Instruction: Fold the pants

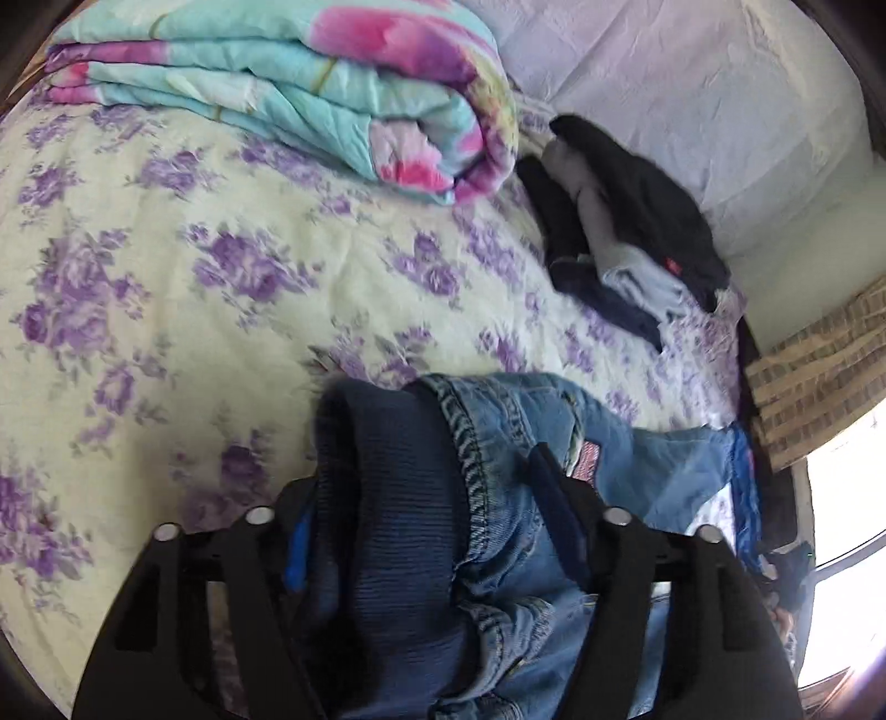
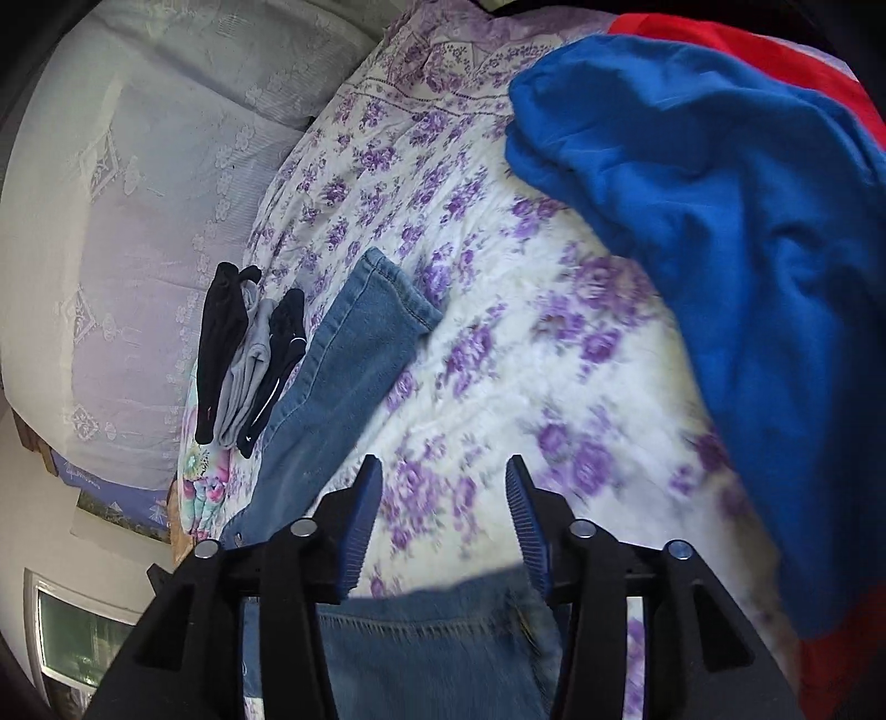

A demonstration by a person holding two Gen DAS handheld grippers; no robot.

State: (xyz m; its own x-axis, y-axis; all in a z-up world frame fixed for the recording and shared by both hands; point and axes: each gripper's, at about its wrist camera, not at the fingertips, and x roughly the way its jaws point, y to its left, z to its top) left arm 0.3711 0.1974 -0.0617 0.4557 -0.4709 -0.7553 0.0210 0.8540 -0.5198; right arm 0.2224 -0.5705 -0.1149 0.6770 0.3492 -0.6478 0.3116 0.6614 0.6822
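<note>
The blue denim pants [image 1: 515, 443] have a dark navy ribbed waistband [image 1: 387, 471]. In the left wrist view my left gripper [image 1: 426, 493] is shut on the bunched waist end of the pants, held just above the floral bedspread [image 1: 194, 277]. In the right wrist view one pant leg [image 2: 354, 354] lies stretched out on the bedspread toward its hem, and another denim part [image 2: 432, 642] lies under the gripper base. My right gripper [image 2: 443, 498] is open and empty above the bedspread [image 2: 498, 387], its blue pads [image 2: 365, 515] apart.
A folded turquoise and pink quilt [image 1: 310, 94] lies at the back. A pile of dark and grey clothes [image 1: 626, 221] sits beside a pale pillow [image 1: 720, 111]; it also shows in the right wrist view [image 2: 249, 354]. A blue garment [image 2: 747, 249] over a red one [image 2: 775, 50] lies at right.
</note>
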